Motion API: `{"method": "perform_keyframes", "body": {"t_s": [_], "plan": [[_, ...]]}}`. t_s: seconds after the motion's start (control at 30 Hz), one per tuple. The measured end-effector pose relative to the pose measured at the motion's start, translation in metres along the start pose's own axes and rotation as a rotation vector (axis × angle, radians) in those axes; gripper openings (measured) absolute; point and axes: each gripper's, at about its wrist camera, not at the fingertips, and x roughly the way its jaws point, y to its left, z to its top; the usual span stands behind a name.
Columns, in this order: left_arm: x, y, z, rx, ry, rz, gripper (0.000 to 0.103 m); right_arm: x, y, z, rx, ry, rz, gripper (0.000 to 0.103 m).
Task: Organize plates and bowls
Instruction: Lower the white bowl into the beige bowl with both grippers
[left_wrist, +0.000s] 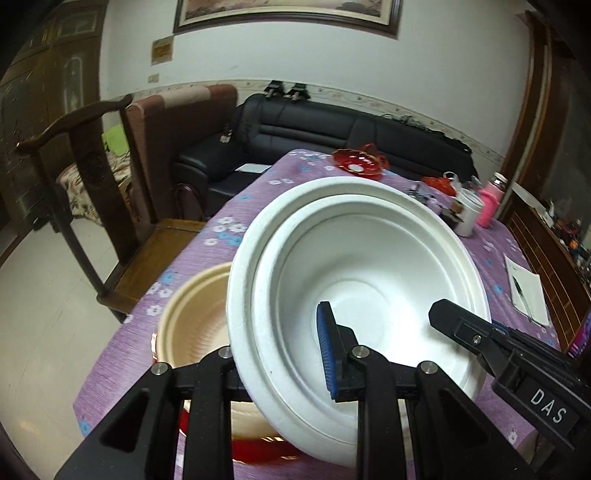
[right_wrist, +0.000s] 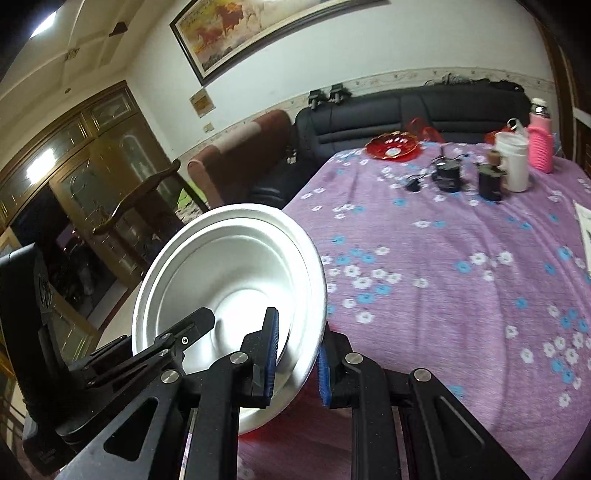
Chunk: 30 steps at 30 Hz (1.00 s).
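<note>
Purple-clothed bench (right_wrist: 443, 258) below, your white bowls (left_wrist: 354, 273) hang tilted above a beige bowl (left_wrist: 192, 317); left gripper (left_wrist: 284, 354) and right gripper (right_wrist: 295, 358) clamp opposite rims. Level both sides together before lowering.

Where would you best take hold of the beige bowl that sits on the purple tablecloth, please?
Probably at the beige bowl's thin upright rim, one finger inside and one outside, coming from above on its far left side. It stands mouth-up, and the lifted white bowl, gripped by both grippers, overhangs its right edge.
</note>
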Motion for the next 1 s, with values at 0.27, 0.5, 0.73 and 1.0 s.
{"method": "perform_keyframes", "body": {"t_s": [0.27, 0.5, 0.73, 1.0], "plan": [[0.035, 0.035, 0.008, -0.043, 0.067, 0.064, 0.024, 0.057, 0.014, 0.004, 0.033, 0.109, 0.022, 0.021], [0.043, 0.053, 0.002, -0.088, 0.093, 0.077, 0.026, 0.072, 0.027, 0.001, -0.017, 0.139, 0.007, 0.021], [0.022, 0.061, 0.000, -0.120, 0.025, 0.078, 0.059, 0.069, 0.036, -0.003, -0.083, 0.097, -0.045, 0.049], [0.015, 0.066, -0.008, -0.151, -0.004, 0.068, 0.068, 0.038, 0.029, -0.005, -0.075, -0.015, -0.075, 0.070]]}}
